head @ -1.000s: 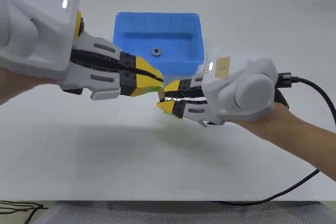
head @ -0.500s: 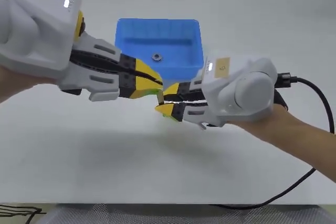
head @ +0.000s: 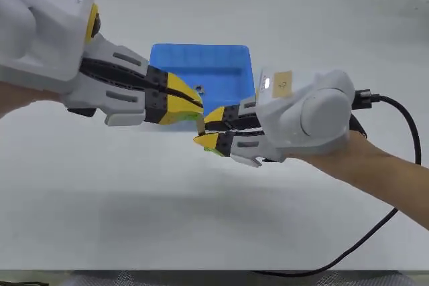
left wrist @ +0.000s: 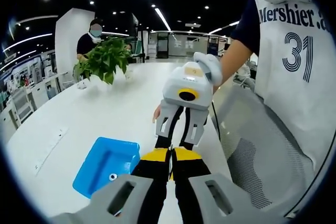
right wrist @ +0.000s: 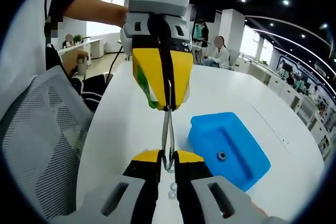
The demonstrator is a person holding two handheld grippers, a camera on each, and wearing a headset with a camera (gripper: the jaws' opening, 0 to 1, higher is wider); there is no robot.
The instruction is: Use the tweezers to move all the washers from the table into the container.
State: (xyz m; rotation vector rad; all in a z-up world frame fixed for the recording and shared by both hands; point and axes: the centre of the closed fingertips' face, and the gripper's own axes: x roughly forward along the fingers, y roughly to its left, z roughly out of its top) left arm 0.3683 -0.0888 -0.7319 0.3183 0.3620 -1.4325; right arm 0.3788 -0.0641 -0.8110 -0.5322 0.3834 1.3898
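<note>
Left gripper (head: 200,112) and right gripper (head: 201,138) have closed in on the container (head: 201,58); each pinches the tweezers (right wrist: 168,124), jaws narrow. Two washers (right wrist: 172,187) lie on the table (head: 100,199) beneath. Let go unevenly and you'll drop the tweezers.

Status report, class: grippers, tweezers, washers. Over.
Left gripper and right gripper both shut on tweezers. One washer in blue container; two loose washers on table near right gripper. Nothing in the way.

You find the container (right wrist: 206,132) on the table (right wrist: 126,129); one washer (right wrist: 222,156) lies inside it, two washers (right wrist: 171,187) on the table near it.
</note>
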